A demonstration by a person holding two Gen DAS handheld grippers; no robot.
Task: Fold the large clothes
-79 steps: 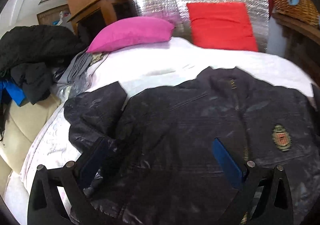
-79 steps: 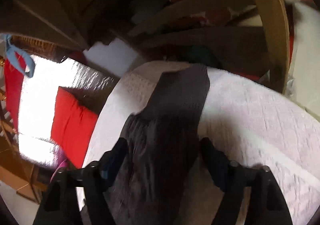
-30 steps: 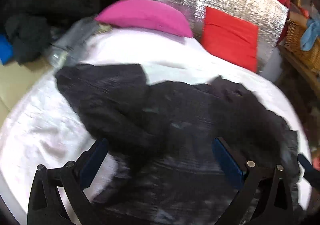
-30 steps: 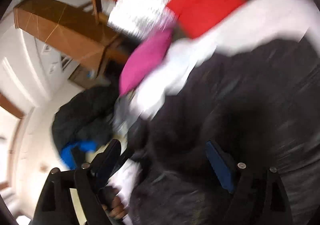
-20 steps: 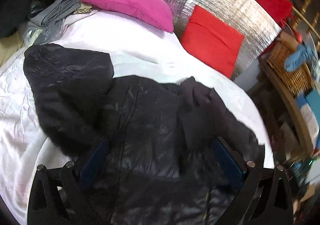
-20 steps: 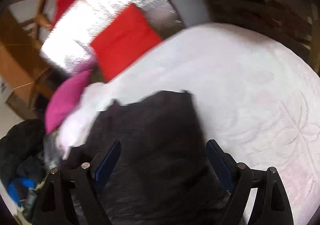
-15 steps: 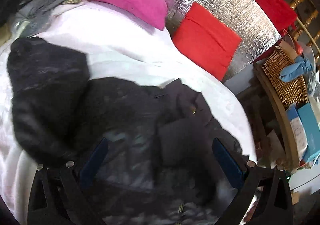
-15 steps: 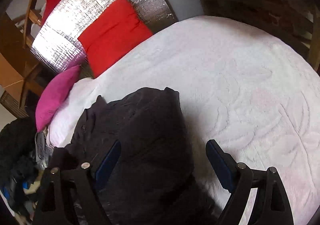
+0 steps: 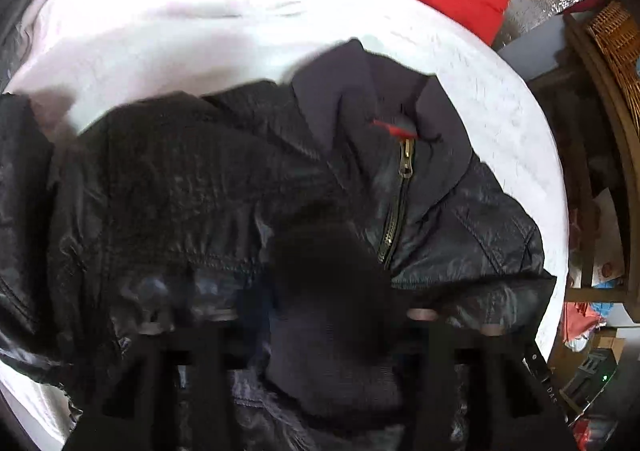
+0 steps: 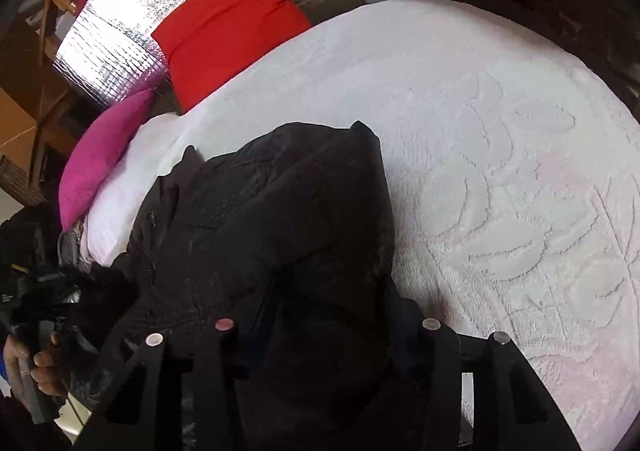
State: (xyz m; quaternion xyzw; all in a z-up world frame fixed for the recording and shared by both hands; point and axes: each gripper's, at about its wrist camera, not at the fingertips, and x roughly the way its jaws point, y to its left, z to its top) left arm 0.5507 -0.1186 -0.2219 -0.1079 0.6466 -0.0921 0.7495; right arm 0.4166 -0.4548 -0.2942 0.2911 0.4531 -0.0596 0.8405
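Both the left gripper (image 9: 332, 335) and right gripper (image 10: 320, 335) point steeply down, jaws just closing.

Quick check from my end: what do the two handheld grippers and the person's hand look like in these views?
Both the left gripper and right gripper are black, angular, cut-out frames with round silver screw heads; dark blue pads are barely discernible in the left view. The person's hand grips a black handle; no sleeve shows.
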